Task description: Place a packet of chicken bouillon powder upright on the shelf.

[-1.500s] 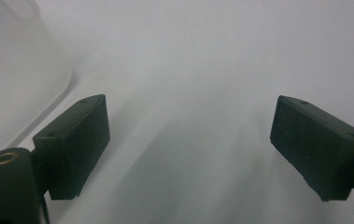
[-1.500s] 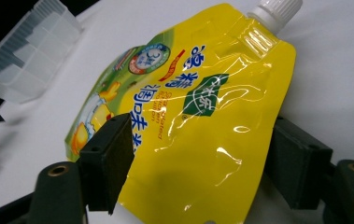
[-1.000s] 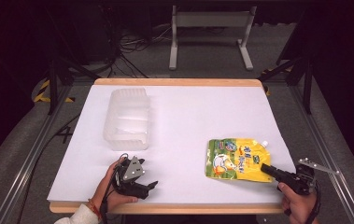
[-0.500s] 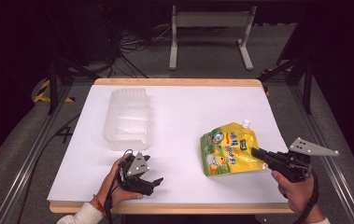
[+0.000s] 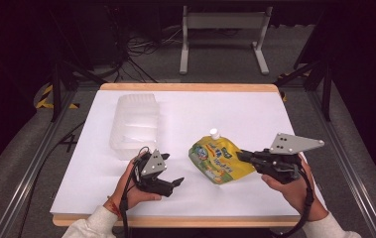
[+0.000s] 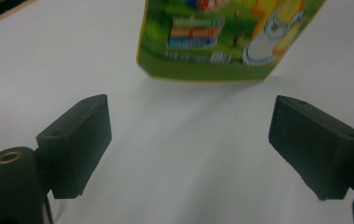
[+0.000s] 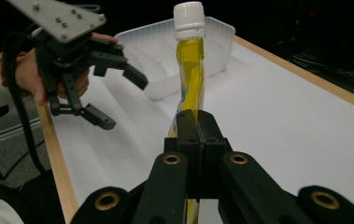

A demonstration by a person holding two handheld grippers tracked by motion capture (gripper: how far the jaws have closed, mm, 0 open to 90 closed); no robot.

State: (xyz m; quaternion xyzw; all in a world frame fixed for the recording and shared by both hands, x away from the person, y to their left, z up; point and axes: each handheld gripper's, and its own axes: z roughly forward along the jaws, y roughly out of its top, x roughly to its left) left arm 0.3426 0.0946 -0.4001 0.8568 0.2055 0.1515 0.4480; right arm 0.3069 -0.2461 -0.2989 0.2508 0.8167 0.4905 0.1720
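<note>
Your right gripper (image 5: 242,155) is clamped on the pouch's (image 5: 219,159) thin edge, which lifts it so its white cap (image 7: 189,17) points up and its body hangs clear of the table (image 5: 255,119), near the front right. That edge grip leaves the broad printed face toward your left gripper (image 5: 175,182), whose jaws stand wide with nothing between them, held low and level, aimed at the pouch. The clear tray (image 5: 133,124) sits behind your left hand (image 5: 131,188).
</note>
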